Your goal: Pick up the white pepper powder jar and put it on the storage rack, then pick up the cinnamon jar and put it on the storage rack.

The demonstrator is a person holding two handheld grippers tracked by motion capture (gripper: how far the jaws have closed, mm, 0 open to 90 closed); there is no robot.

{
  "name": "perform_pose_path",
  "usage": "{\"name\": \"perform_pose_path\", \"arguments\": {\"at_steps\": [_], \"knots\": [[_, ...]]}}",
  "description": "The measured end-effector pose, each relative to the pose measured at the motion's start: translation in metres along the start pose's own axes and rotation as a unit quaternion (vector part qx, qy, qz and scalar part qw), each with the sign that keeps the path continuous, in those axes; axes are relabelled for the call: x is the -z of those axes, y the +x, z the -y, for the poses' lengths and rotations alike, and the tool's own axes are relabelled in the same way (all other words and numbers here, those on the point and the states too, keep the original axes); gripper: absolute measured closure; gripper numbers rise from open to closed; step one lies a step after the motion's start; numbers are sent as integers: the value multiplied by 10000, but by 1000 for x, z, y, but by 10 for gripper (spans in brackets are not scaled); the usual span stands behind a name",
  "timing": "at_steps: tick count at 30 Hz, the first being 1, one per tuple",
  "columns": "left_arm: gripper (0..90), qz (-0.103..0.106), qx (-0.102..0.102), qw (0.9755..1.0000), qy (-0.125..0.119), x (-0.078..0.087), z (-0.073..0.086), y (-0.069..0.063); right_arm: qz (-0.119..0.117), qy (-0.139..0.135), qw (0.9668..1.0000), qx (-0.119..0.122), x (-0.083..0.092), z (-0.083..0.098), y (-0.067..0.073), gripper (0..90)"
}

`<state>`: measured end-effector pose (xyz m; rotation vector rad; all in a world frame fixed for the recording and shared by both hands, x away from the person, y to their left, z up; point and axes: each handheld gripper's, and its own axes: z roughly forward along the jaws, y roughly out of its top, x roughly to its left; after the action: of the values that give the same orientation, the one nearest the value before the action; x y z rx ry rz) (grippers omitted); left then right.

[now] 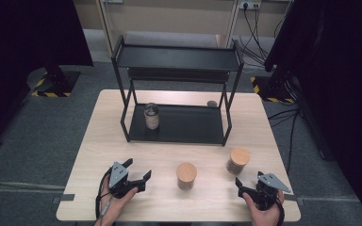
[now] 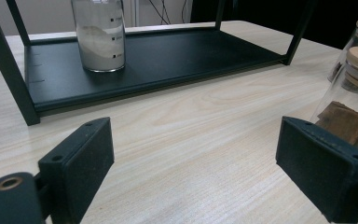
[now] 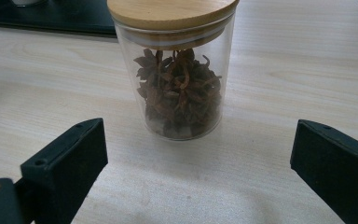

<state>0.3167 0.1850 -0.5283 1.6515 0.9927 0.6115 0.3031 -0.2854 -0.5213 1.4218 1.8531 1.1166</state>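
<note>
Facing a star anise jar (image 3: 179, 70) on the table's near right, right gripper (image 3: 196, 172) with jaws wide and empty; left gripper (image 1: 135, 175) likewise spread. Probably light but breakable, slick glass; best gripped across mid-body, below the wooden lid (image 3: 170, 11).

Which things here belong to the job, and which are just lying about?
In the job: star anise jar, middle jar, black rack, left tongs, right tongs.
Lying about: small dark thing behind the rack, wall cables.
</note>
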Motion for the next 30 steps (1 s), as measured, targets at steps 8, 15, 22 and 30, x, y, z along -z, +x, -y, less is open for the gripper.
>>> {"name": "perform_pose_path", "arguments": {"at_steps": [8, 15, 22, 30], "knots": [[107, 31, 16, 10000, 6, 0, 0, 0, -5, -129, 9998, 177, 2, 1, 5, 36], [105, 22, 23, 10000, 31, -1, 0, 0, -457, -266, 9977, 431, 9, -3, 25, 34], [102, 46, 14, 10000, 52, -1, 0, 1, -886, -260, 9938, 627, 8, -4, 47, 36], [101, 39, -53, 10000, 65, -1, -1, -1, -1255, -307, 9879, 856, 4, -9, 71, 42]]}}
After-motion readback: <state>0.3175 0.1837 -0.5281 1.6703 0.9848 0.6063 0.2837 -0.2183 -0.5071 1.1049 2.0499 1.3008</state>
